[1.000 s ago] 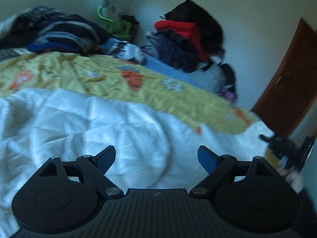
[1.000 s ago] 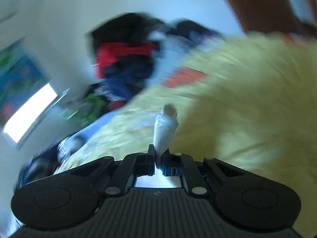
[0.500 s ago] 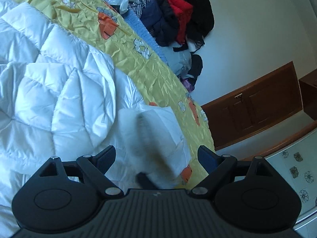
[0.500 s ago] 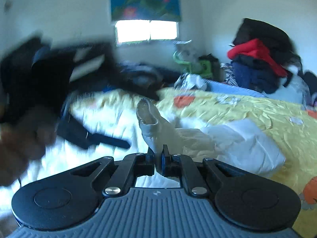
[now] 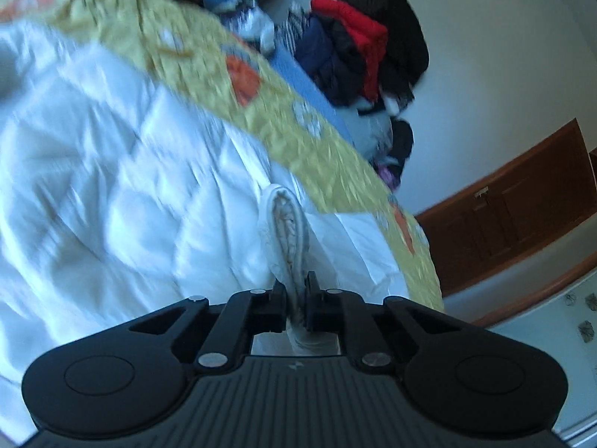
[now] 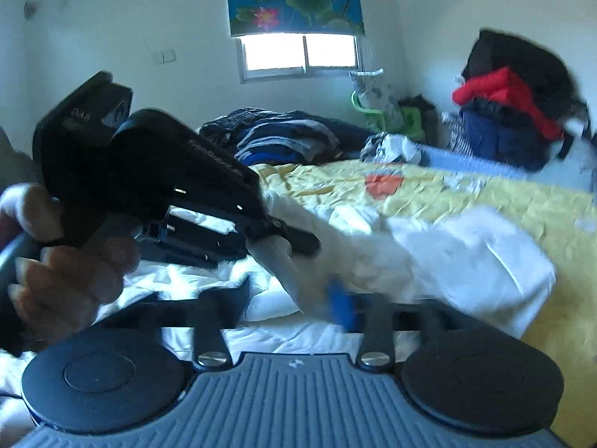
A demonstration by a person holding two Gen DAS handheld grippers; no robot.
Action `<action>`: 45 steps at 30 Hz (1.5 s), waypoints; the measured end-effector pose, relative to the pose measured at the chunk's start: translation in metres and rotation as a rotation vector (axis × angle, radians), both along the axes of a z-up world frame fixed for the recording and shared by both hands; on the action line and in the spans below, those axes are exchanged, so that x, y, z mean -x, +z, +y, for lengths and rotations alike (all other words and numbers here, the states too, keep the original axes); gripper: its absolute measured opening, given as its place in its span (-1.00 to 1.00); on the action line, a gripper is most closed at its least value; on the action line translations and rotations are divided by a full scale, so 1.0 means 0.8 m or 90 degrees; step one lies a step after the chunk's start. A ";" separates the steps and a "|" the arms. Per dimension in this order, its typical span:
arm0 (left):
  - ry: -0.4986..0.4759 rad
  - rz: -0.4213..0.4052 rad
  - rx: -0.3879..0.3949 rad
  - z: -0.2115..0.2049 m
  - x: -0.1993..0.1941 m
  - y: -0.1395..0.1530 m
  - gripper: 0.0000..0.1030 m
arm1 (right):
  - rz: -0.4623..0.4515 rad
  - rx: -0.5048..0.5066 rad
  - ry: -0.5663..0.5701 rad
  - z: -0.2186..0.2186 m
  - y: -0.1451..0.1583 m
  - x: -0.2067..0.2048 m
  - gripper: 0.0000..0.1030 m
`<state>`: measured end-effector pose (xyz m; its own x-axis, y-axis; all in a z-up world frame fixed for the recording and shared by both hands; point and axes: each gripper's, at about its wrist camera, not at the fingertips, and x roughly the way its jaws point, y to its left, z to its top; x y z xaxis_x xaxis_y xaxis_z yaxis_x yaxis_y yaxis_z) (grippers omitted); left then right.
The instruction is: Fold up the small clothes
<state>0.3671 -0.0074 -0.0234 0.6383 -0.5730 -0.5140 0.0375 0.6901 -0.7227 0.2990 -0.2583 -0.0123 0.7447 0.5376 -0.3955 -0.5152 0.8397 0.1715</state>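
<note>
Half a second ago the left gripper point(image 5: 296, 291) stood wide open over the bed; now its jaws are pinched together on a small off-white garment point(image 5: 285, 224), a ribbed, sock-like piece that loops up in front of its camera above the white quilt point(image 5: 112, 171). The right gripper point(image 6: 298, 300), which had been clamped on that same piece, now shows its jaws spread apart, blurred, with one blue pad point(image 6: 343, 308) visible and nothing held between them.

From the right wrist view, the left gripper point(image 6: 278, 237) is held by the person's left hand point(image 6: 67, 261) and grips one end of the garment point(image 6: 298, 272), which stretches down toward the right gripper's blurred fingers over the quilt. Beyond lie a yellow patterned bedspread point(image 6: 466, 194), a pile of dark folded clothes point(image 6: 283, 138) near the window point(image 6: 298, 52), and red and black jackets point(image 6: 511, 100) heaped against the wall.
</note>
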 end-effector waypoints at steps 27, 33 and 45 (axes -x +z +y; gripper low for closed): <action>0.138 0.066 -0.120 0.147 0.001 -0.019 -0.84 | 0.262 -0.048 -0.124 -0.073 -0.064 -0.119 0.64; 0.143 0.074 -0.140 0.163 -0.003 -0.012 -0.84 | 0.215 -0.060 -0.113 -0.074 -0.034 -0.111 0.64; 0.151 0.134 -0.161 0.172 -0.016 -0.056 -0.84 | 0.237 0.000 -0.099 -0.055 -0.069 -0.152 0.64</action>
